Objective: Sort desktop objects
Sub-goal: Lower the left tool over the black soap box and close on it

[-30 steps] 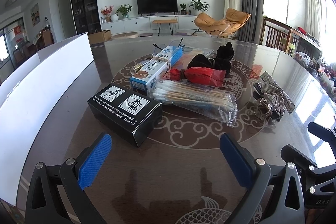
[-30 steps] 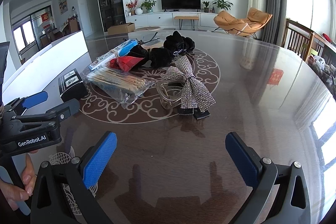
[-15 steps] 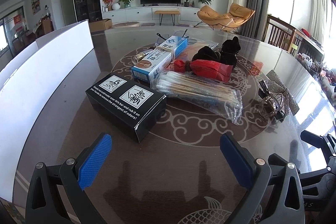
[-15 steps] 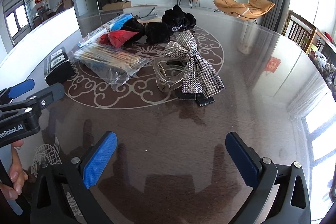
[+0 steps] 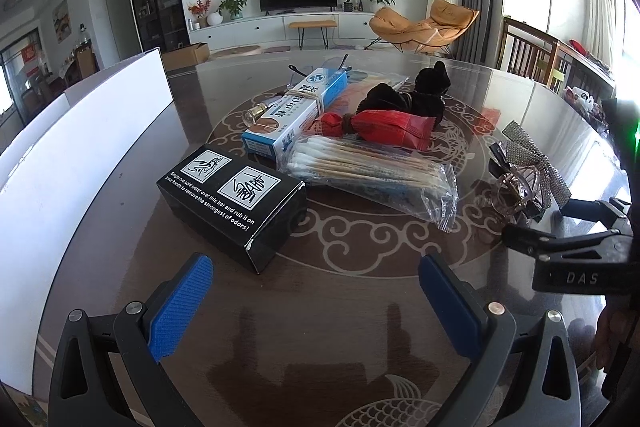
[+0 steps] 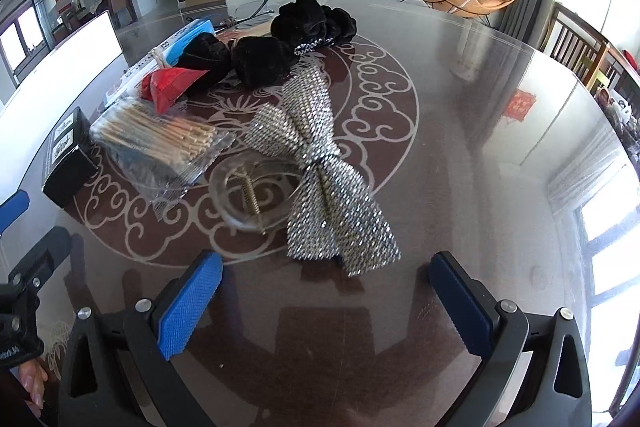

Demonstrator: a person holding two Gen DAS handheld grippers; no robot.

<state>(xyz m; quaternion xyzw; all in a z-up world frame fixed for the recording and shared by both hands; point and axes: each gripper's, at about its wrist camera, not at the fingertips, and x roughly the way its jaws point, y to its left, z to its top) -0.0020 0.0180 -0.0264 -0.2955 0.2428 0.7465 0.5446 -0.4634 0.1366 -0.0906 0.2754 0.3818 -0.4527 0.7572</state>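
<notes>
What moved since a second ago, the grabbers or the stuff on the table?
Only the grabbers moved. The right gripper came forward and down toward the sparkly bow, which now looks much nearer. The left gripper crept closer to the black box. Both stayed open and took hold of nothing. The box, cotton swabs, red packet and bow lie where they were.

The worktop [image 6: 460, 131] is glossy, mirror-smooth over a dark patterned surface; the bow [image 6: 320, 171] is rough, glittering silver mesh; the hair claw [image 6: 256, 193] is clear plastic with a metal spring; the swab bag [image 5: 372, 175] is crinkled clear film; the black box [image 5: 236, 207] is matt card; the scrunchies [image 6: 316, 21] are plush black cloth.
</notes>
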